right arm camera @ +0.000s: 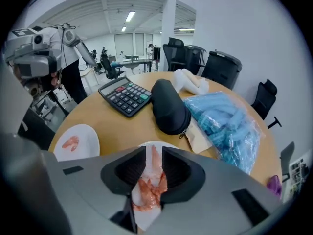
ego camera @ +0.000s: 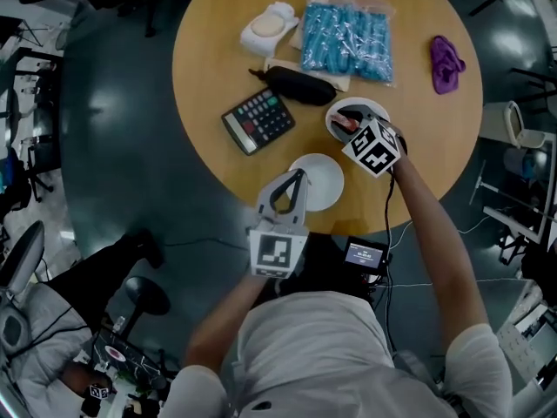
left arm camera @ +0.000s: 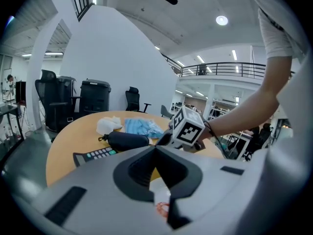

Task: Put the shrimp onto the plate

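A white plate (ego camera: 324,181) lies at the near edge of the round wooden table, and one shrimp (right arm camera: 71,142) rests on this plate (right arm camera: 83,148). My right gripper (ego camera: 345,120) hangs over a small white bowl (ego camera: 370,108) behind the plate. It is shut on a pink shrimp (right arm camera: 149,182), with the bowl's rim (right arm camera: 157,145) showing just under the right gripper (right arm camera: 154,151). My left gripper (ego camera: 300,175) hovers at the plate's left edge, shut and holding nothing. Through the left gripper (left arm camera: 156,151) I glimpse a bit of plate and shrimp (left arm camera: 162,209) below.
A calculator (ego camera: 258,120), a black pouch (ego camera: 300,84), a bag of blue items (ego camera: 346,42), a white bundle (ego camera: 270,24) and a purple object (ego camera: 446,63) lie farther back on the table. A person sits on the floor at lower left (ego camera: 52,338).
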Demonstrator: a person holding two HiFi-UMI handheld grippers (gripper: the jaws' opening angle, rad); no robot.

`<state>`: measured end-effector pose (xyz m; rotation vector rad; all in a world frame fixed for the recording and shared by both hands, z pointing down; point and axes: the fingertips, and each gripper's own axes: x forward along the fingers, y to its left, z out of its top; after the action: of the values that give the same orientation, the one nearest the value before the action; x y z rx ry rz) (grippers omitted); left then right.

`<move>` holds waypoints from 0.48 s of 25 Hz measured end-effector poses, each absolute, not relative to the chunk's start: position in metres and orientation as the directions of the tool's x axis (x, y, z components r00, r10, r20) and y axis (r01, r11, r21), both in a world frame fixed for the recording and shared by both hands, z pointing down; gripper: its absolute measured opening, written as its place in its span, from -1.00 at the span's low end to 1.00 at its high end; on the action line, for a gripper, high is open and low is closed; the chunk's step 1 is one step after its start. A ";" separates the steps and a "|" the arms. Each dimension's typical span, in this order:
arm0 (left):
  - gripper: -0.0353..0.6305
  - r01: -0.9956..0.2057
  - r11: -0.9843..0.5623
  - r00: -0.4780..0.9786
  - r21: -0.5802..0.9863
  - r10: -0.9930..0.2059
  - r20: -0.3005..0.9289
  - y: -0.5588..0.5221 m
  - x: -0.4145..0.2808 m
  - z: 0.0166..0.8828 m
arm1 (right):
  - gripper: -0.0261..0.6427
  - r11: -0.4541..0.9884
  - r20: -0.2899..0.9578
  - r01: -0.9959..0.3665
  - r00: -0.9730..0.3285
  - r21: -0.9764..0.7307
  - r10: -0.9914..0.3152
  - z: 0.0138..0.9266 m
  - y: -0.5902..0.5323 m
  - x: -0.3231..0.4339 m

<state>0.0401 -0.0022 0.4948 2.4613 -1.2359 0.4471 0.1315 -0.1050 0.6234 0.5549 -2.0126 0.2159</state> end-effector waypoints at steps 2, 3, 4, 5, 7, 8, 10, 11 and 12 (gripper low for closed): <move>-0.87 -0.815 -0.553 0.568 0.172 -0.705 0.425 -0.002 0.038 0.496 | -0.61 0.893 0.890 -0.442 -0.372 0.082 -0.265 0.631 -0.105 0.131; -0.87 -0.816 -0.549 0.567 0.178 -0.706 0.425 -0.001 0.037 0.496 | -0.61 0.898 0.897 -0.432 -0.359 0.085 -0.258 0.635 -0.104 0.132; -0.87 -0.818 -0.546 0.566 0.182 -0.706 0.426 0.000 0.036 0.497 | -0.61 0.900 0.901 -0.428 -0.352 0.085 -0.252 0.637 -0.104 0.132; -0.87 -0.819 -0.543 0.565 0.185 -0.705 0.428 0.000 0.034 0.498 | -0.64 0.900 0.904 -0.427 -0.348 0.084 -0.250 0.638 -0.104 0.133; -0.87 -0.819 -0.542 0.565 0.187 -0.704 0.431 0.002 0.032 0.500 | -0.71 0.902 0.903 -0.421 -0.344 0.095 -0.256 0.638 -0.104 0.133; -0.87 -0.819 -0.543 0.565 0.187 -0.703 0.432 0.003 0.031 0.500 | -0.72 0.904 0.902 -0.415 -0.343 0.103 -0.261 0.637 -0.104 0.133; -0.87 -0.819 -0.544 0.565 0.185 -0.703 0.432 0.006 0.029 0.501 | -0.73 0.906 0.898 -0.408 -0.349 0.112 -0.269 0.635 -0.103 0.131; -0.87 -0.818 -0.545 0.565 0.183 -0.703 0.432 0.008 0.028 0.502 | -0.73 0.905 0.892 -0.408 -0.356 0.119 -0.278 0.632 -0.103 0.130; -0.87 -0.818 -0.547 0.565 0.179 -0.703 0.431 0.009 0.027 0.502 | -0.73 0.904 0.885 -0.407 -0.363 0.130 -0.290 0.627 -0.103 0.128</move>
<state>0.0266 0.0090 0.5021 2.4416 -1.2396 0.4410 0.1279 -0.1033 0.6274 0.5069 -1.9720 0.1334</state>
